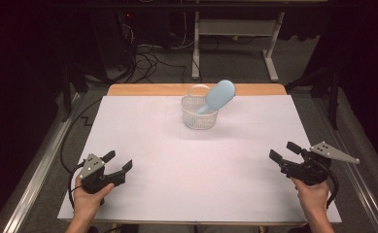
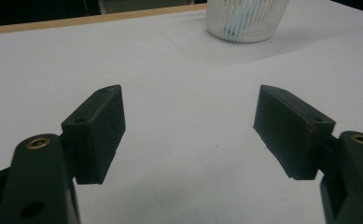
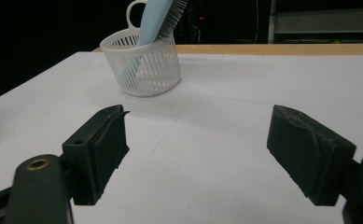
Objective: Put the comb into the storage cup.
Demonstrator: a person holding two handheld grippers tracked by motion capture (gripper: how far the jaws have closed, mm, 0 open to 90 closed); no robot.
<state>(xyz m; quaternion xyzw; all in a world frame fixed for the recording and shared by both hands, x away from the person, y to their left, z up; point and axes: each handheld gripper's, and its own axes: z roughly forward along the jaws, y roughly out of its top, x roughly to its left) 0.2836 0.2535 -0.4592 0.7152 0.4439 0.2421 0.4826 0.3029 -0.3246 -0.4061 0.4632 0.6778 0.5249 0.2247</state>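
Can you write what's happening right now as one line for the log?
left tool: open, empty | right tool: open, empty | hairbrush: standing tilted in basket | table: white cover

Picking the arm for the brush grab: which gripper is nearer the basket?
Right, but only narrowly. The right gripper sits at the table's near right, the left gripper at the near left; the basket with the blue brush stands far centre, apart from both.

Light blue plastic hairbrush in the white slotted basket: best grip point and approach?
Probably the light blue plastic hairbrush by its head, which leans up and out over the rim of the white slotted plastic basket, toward the person's right. The handle is down inside the basket. Come from above with the right gripper, jaws across the head's narrow edges; the bristle face looks harder to hold.
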